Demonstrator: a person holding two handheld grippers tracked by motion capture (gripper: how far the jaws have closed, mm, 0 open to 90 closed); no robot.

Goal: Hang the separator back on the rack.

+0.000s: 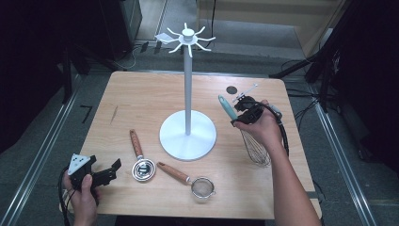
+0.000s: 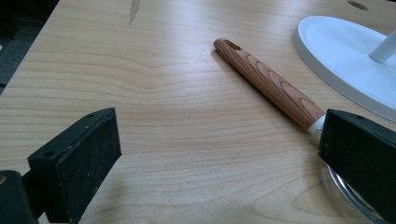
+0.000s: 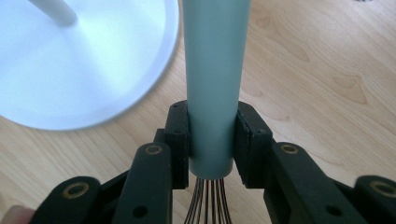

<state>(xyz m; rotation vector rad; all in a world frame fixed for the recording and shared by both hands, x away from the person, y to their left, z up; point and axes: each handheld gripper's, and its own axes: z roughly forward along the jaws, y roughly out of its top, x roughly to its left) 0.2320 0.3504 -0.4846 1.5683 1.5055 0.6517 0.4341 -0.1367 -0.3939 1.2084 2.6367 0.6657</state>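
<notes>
high view first, nearest my body: my left tongs point(image 1: 109, 170) sit low at the near left corner of the pale wooden bench point(image 1: 141, 94), jaws apart with nothing between them. in the left gripper view the wood-grain handle of the small steel ladle point(image 2: 268, 84) lies on the bench just ahead, its bowl half hidden behind one jaw. a little further right on the near edge lies the wooden-handled mesh strainer point(image 1: 190, 180), touching nothing.

beyond those, at the middle of the bench, stands the white metal utensil stand point(image 1: 188, 134), a round flat base, a thin upright pole and a ring of hooks at the top, all bare.

to the right, my right tongs point(image 1: 240, 115) are clamped on the teal-handled wire whisk point(image 1: 254, 146). the right gripper view shows both pads pressed on the smooth teal handle point(image 3: 214, 84) just above where the wires fan out. the whisk hangs in my grip, handle tip up toward the stand and wires down over the bench; i can't tell whether they clear it.

i judge the step in hand is carrying the whisk to the stand. next calls for raising it to hook height and turning the handle's end onto a hook, without knocking the pole.
</notes>
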